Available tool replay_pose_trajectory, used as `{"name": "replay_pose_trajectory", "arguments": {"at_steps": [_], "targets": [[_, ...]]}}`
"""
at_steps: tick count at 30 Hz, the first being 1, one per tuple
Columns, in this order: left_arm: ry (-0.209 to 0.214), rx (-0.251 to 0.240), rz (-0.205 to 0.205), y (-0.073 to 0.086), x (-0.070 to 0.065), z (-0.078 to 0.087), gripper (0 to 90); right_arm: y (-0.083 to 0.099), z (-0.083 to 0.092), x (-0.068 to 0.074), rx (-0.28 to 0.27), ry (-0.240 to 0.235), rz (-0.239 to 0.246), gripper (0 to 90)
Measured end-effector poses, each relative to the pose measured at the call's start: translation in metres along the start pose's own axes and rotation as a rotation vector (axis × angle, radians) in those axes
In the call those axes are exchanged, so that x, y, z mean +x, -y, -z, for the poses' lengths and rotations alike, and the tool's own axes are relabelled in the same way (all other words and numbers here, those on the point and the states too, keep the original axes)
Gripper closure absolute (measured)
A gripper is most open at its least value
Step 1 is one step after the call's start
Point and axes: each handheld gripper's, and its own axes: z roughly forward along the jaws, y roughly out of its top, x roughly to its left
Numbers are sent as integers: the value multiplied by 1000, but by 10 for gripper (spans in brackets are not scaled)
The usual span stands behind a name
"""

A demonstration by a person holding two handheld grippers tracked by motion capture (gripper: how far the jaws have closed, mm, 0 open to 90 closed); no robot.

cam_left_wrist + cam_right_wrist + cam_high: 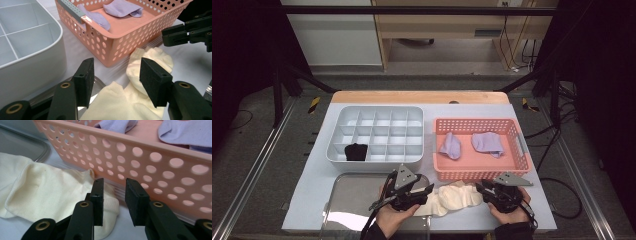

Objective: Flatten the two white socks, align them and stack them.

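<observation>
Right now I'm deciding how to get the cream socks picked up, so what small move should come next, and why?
Probably ease the right gripper slightly toward the cream socks and close. Its jaws stand open, with the near sock edge just beside one pad and nothing pinched, close against the pink basket wall. The left gripper is also open above the other end, pressing nothing.

Divider tray (377, 131): white, many compartments, centre-left of the high view.
Black item (356, 151): in the tray's lower-left compartment.
Basket (481, 172): pink, perforated, right of centre.
Purple socks (450, 145) (487, 143): two, apart, inside the basket.
Metal tray (352, 195): lower left, shiny.
Table (312, 195): pale top.
</observation>
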Motion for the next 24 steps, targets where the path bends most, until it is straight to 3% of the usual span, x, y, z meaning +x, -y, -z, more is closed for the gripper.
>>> {"name": "replay_pose_trajectory", "arguments": {"at_steps": [8, 17, 24], "targets": [[-1, 51, 3, 1, -10, -20, 487, 1, -3, -2, 20, 0, -1, 705], [4, 109, 16, 3, -17, -42, 524, 6, -14, -2, 87, -7, -7, 707], [-2, 164, 13, 7, -19, -52, 593, 8, -20, -1, 120, -26, -12, 771]]}}
